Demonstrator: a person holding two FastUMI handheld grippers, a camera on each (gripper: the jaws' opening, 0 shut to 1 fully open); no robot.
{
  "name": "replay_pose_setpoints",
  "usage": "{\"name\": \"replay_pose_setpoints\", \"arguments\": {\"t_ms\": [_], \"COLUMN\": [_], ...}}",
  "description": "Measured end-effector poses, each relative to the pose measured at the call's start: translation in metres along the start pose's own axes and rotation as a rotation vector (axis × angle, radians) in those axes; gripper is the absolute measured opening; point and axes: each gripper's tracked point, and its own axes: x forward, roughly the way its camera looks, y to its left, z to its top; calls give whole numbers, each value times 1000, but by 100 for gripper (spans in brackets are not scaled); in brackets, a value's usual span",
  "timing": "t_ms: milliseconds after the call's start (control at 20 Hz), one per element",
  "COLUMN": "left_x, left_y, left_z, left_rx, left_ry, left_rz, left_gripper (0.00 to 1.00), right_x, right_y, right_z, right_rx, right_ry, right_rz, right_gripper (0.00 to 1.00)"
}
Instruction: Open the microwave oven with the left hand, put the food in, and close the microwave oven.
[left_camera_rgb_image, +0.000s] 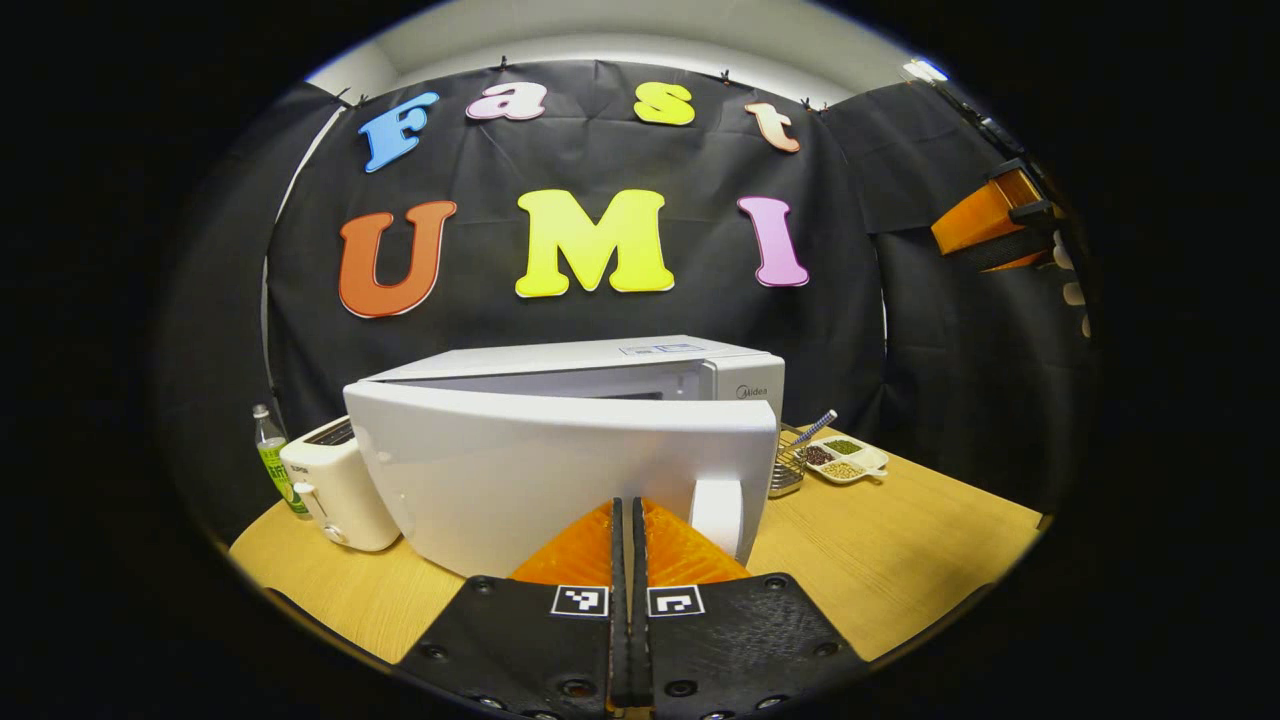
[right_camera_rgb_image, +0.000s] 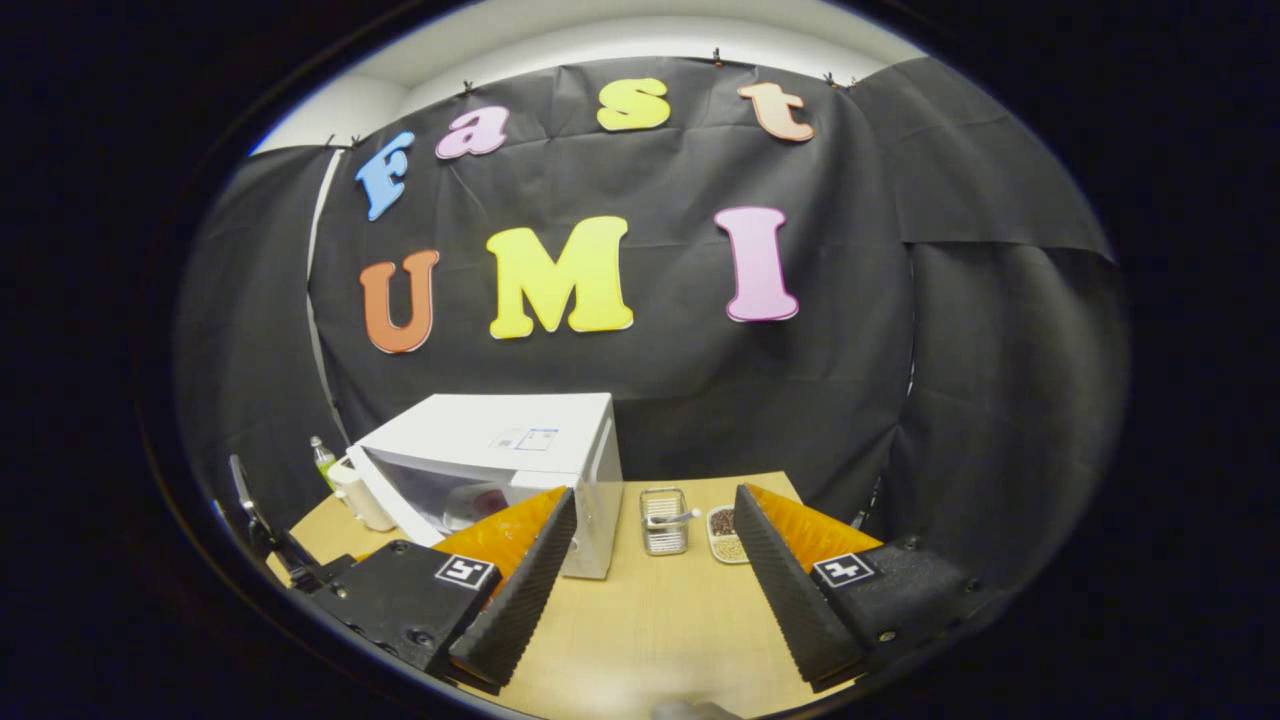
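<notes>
Microwave door ajar, both tongs off it

Microwave oven sits on the wooden table, its door swung partly out, dead ahead of the left gripper, whose fingers are clenched together on nothing. Door handle is just right of those tips. Right gripper hangs released, fingers wide apart above the table; between them lie a wire basket and a sectioned food dish. Toaster and bottle stand far left.

**Premises: staged kitchen booth**

A recording booth dressed as a kitchen is indicated. Black cloth is hung as walling, clipped along its top edge below a white ceiling. A wooden worktop is set with a microwave oven, a toaster and bottle near its left edge, and a divided dish towards its back.
</notes>
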Motion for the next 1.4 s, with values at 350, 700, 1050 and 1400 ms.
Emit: {"name": "replay_pose_setpoints", "arguments": {"t_ms": [350,700,1050,1400], "left_x": [45,81,100,101], "left_y": [-4,-20,-22,-20], "left_z": [5,12,11,11], "left_rx": [-9,-15,-36,-23], "left_ry": [-7,-13,0,-4], "left_rz": [11,-14,12,31], "left_gripper": [0,0,0,0], "right_x": [15,25,30,32], "right_y": [-2,-15,-26,-30], "right_z": [3,0,-1,-5], "right_rx": [-11,8,17,29], "right_ry": [7,28,42,59], "right_rz": [17,8,-1,-8], "right_gripper": [100,92,100,92]}}
